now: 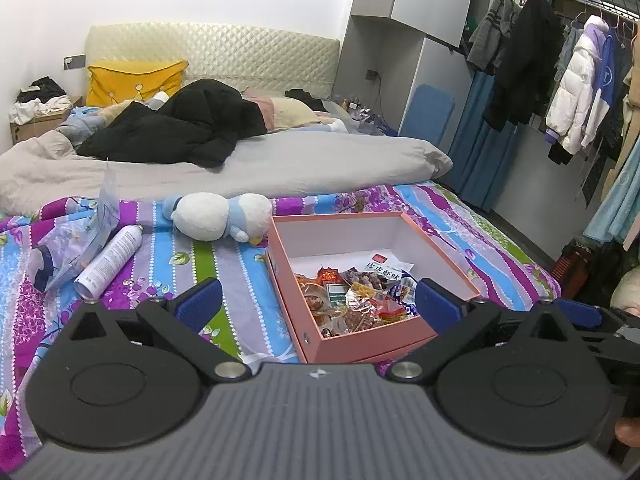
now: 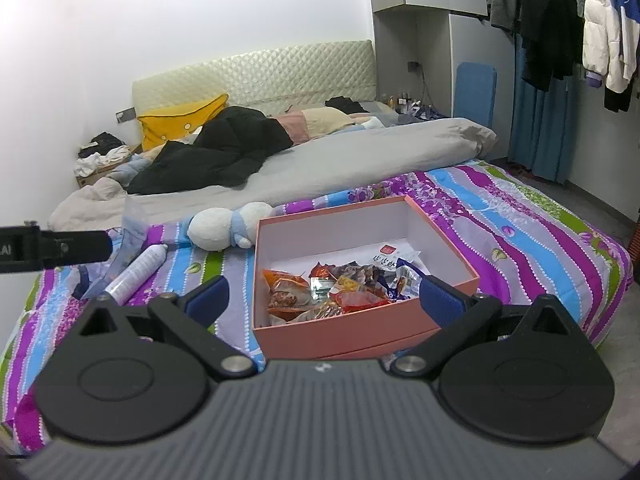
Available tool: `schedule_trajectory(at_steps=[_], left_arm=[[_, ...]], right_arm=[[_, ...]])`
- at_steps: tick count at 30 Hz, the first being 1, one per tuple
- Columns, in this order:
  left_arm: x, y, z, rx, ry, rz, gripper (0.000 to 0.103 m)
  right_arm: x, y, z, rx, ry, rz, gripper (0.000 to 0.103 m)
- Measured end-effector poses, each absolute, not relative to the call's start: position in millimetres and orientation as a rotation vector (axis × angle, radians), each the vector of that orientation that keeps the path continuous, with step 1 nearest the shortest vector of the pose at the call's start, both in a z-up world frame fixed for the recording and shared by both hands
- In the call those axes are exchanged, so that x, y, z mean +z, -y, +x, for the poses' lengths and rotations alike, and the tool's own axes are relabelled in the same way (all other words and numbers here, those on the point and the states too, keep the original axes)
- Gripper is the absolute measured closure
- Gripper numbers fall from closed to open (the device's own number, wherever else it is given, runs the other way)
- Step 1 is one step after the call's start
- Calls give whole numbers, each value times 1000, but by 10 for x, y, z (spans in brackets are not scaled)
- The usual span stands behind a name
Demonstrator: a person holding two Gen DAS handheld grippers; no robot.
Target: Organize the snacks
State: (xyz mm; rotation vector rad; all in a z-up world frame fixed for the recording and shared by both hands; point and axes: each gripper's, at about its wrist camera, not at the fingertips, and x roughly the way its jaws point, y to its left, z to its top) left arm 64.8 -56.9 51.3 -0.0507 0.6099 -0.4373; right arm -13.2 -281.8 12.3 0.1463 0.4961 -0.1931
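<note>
Our left hand-held gripper has its blue fingers spread wide with nothing between them, low in the frame and hanging above the near edge of the pink box. Our right hand-held gripper is just as wide and just as empty, aimed at the same box from a little further right; in the left wrist view it shows as dark parts at the right edge of the frame.

Just beyond the fingers, the snack packets lie heaped in the near half of the box, a white packet with a red label on the far side of the heap. The far half of the box floor is bare. We judge the gathering largely done: every snack we can make out is already inside.

Further out, toward the left of the frame, a white spray can lies on the striped bedsheet beside a crumpled clear bag, and a plush toy lies just behind the box. We cannot tell whether the bag holds any snack. What may remain, we think, is tidying the heap or closing the box; no lid is in view.
</note>
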Motion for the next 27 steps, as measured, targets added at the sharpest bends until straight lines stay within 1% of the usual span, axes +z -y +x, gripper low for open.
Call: schedule_trajectory(at_steps=[27], left_arm=[[450, 596, 648, -427, -635, -57, 0]], right_arm=[[110, 2880, -98, -197, -496, 176, 0]])
